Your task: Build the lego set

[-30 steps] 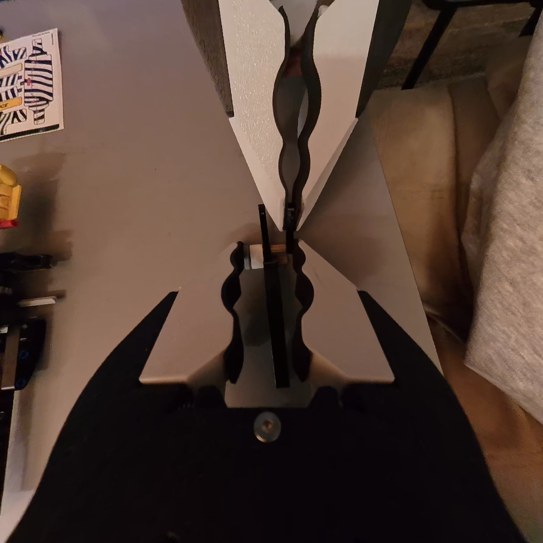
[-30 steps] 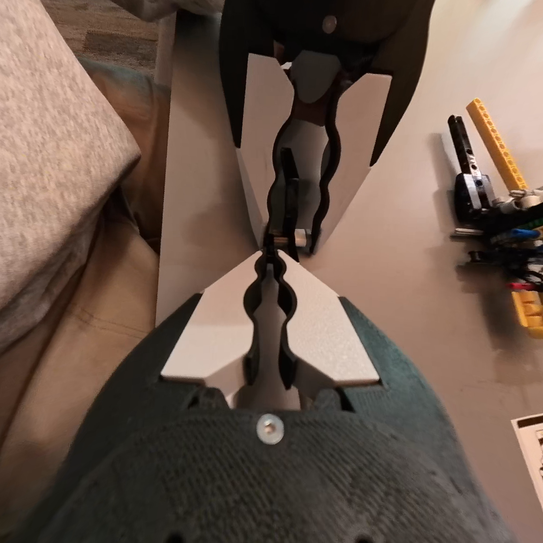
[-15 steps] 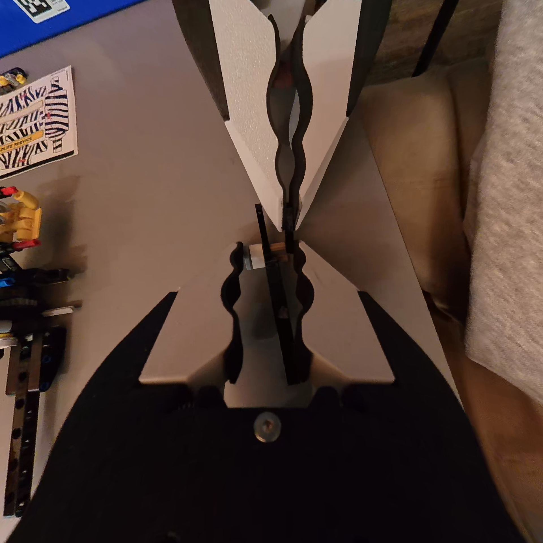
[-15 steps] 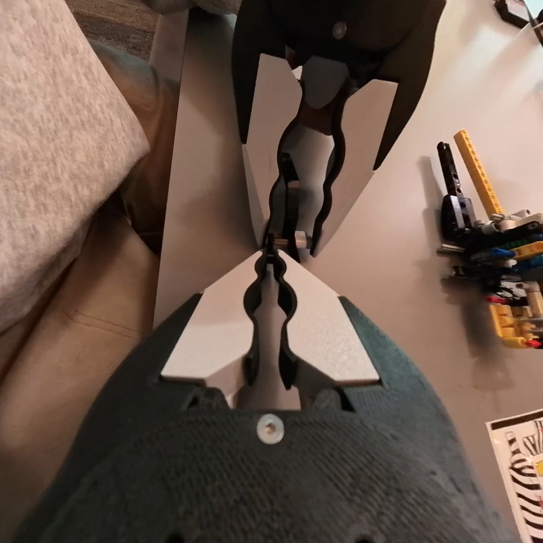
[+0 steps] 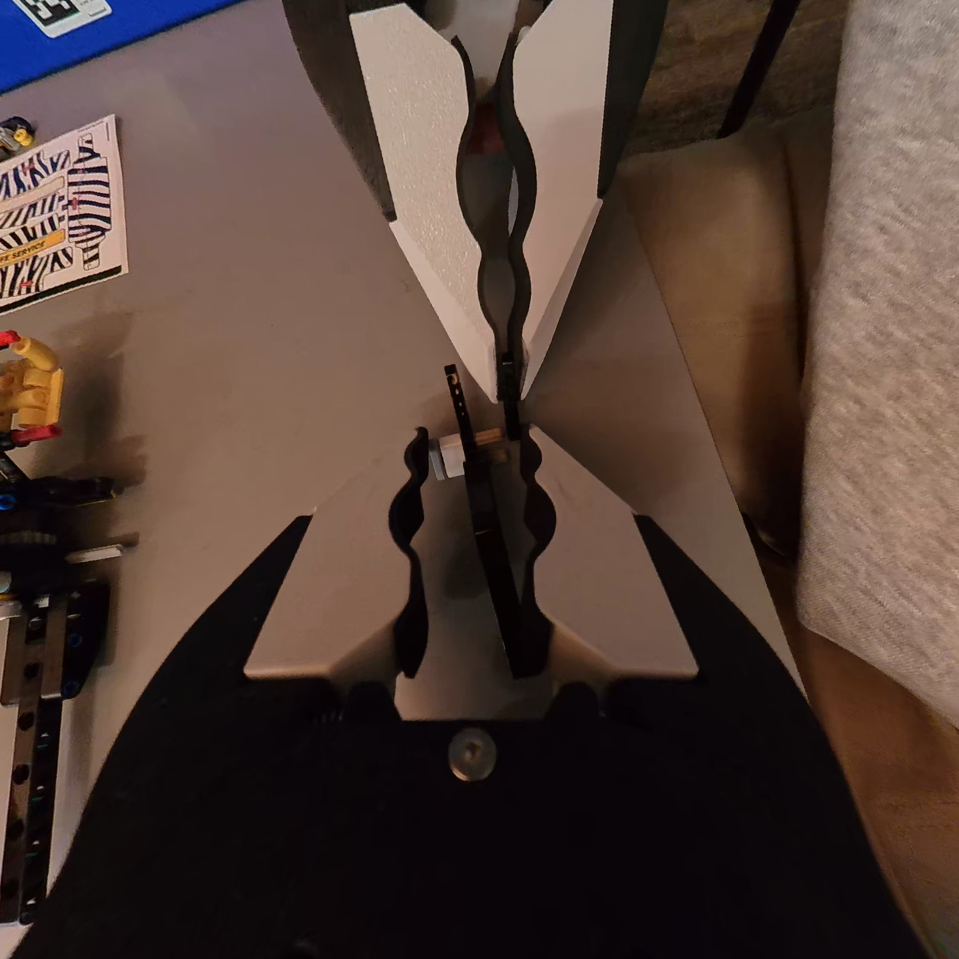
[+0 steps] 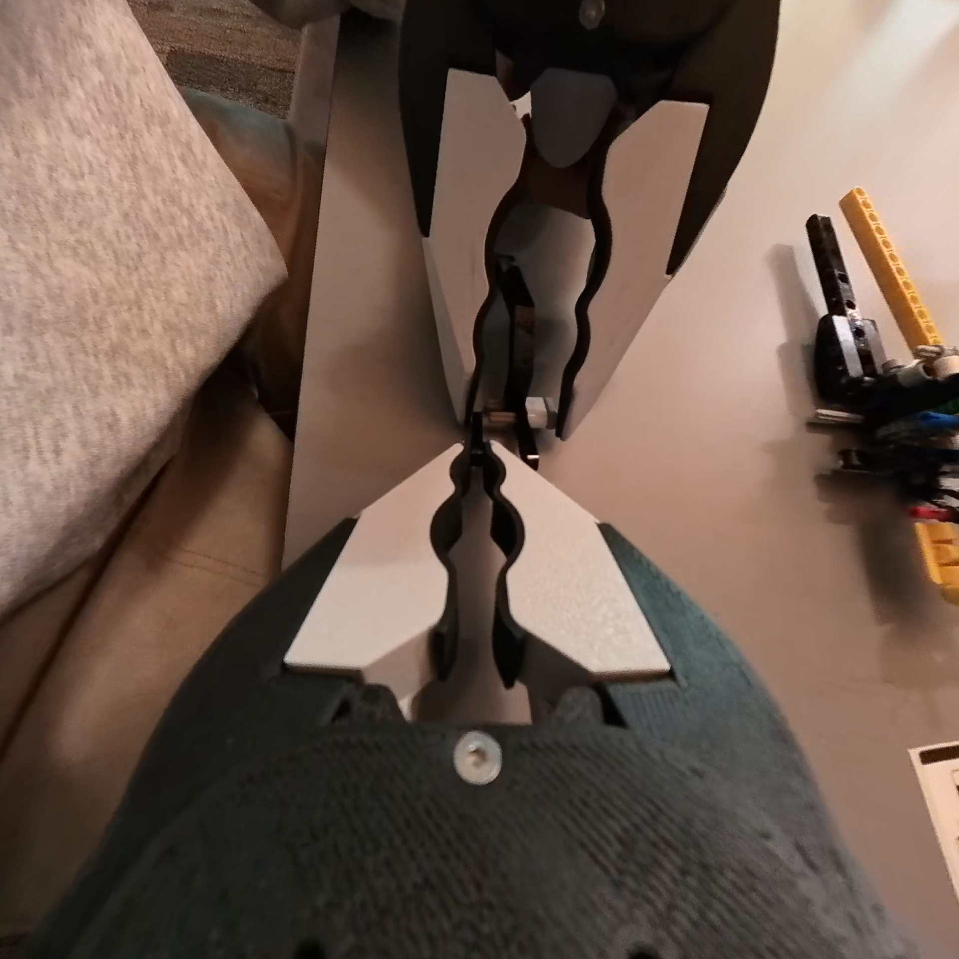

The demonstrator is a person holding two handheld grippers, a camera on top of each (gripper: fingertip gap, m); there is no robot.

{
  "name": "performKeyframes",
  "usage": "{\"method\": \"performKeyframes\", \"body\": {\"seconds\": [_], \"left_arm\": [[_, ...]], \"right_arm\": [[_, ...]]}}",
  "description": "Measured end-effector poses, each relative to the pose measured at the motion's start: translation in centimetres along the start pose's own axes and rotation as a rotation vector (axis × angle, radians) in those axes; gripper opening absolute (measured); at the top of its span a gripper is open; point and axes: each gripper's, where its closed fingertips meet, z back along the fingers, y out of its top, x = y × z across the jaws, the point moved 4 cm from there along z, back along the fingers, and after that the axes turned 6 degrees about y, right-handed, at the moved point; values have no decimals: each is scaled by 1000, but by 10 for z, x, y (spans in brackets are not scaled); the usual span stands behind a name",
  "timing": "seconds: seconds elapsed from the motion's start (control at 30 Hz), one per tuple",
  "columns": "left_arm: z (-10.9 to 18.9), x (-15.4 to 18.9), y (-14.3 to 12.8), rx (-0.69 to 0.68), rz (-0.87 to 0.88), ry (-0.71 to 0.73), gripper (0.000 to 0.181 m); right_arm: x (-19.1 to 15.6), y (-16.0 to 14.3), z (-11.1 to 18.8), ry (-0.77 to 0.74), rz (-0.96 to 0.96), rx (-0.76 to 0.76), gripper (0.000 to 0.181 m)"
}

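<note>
Right gripper is clamped on a thin black piece. Left gripper holds a black beam assembly (grey-capped pin at 9 o'clock), jaws partly apart.

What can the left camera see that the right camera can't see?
Only the left wrist view shows the blue mat at the top corner and the whole zebra-striped sticker sheet. Only the right wrist view shows the long yellow beam and the black beam beside it. Both views show the grey table, the left gripper and right gripper meeting tip to tip, and the thin black lego piece between them.
</note>
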Motion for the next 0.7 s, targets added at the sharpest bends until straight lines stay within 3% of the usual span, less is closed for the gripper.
{"method": "performKeyframes", "body": {"seconds": [0.03,0.7], "left_arm": [[0,0,0,0,1,0,38],[0,-1,1,-2,2,7,36]], "right_arm": [[0,0,0,2,-3,2,2],[2,2,3,80,-148,35,2]]}}
